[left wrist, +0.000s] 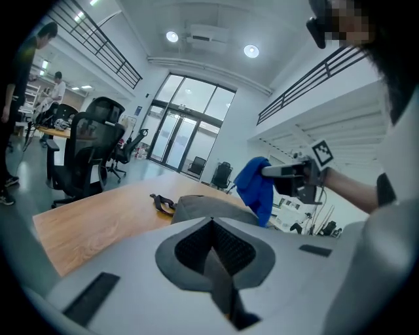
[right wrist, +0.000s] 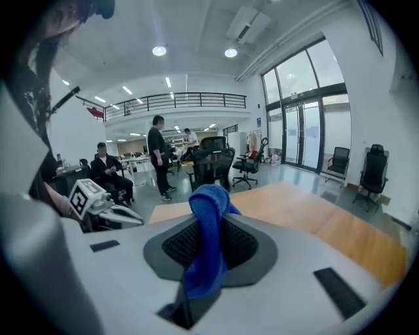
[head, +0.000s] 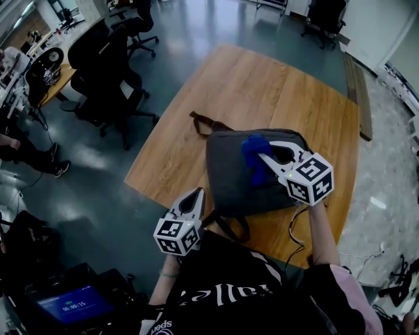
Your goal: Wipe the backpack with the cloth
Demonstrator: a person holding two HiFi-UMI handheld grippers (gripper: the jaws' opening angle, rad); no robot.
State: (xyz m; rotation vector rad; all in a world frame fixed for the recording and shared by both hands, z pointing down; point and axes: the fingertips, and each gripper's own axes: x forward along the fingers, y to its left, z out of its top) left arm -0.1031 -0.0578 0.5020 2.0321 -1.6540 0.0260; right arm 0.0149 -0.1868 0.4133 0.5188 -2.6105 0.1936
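A wooden table (head: 249,85) fills the middle of the head view, standing on a grey-blue floor (head: 98,190). Black office chairs (head: 108,72) stand at upper left, and one more chair (head: 325,19) at top right. A blue-lit screen (head: 65,304) glows at lower left. In the right gripper view, left of centre, a standing person (right wrist: 158,154) and a seated person (right wrist: 108,171) are below a railed balcony (right wrist: 183,99).
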